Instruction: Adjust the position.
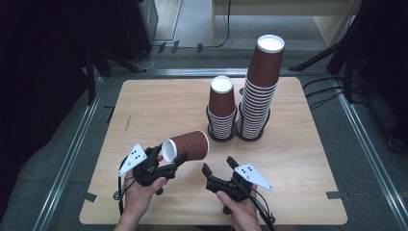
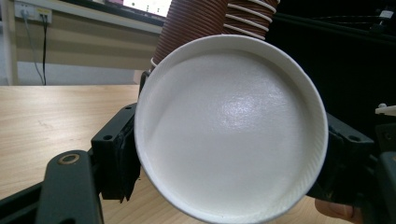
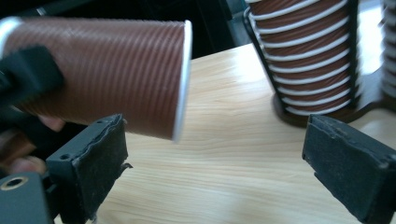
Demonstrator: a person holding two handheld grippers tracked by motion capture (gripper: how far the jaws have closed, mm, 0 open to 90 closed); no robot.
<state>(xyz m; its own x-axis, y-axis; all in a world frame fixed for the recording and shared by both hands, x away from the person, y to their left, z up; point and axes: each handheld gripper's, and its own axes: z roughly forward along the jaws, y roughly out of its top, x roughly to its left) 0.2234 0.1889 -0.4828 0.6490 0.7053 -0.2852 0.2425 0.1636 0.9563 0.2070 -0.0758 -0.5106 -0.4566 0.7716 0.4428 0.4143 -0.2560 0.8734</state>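
A light wooden table (image 1: 159, 103) with rounded corners stands on a grey floor (image 1: 53, 159). Metal rails (image 1: 72, 154) run along the floor on both sides of the table and behind it. Dark equipment and black stand legs (image 1: 317, 57) fill the shadowed edges of the room. In the left gripper view, a pale wall (image 2: 70, 51) carries a white socket strip (image 2: 32, 11) with cables (image 2: 44, 51) hanging down.
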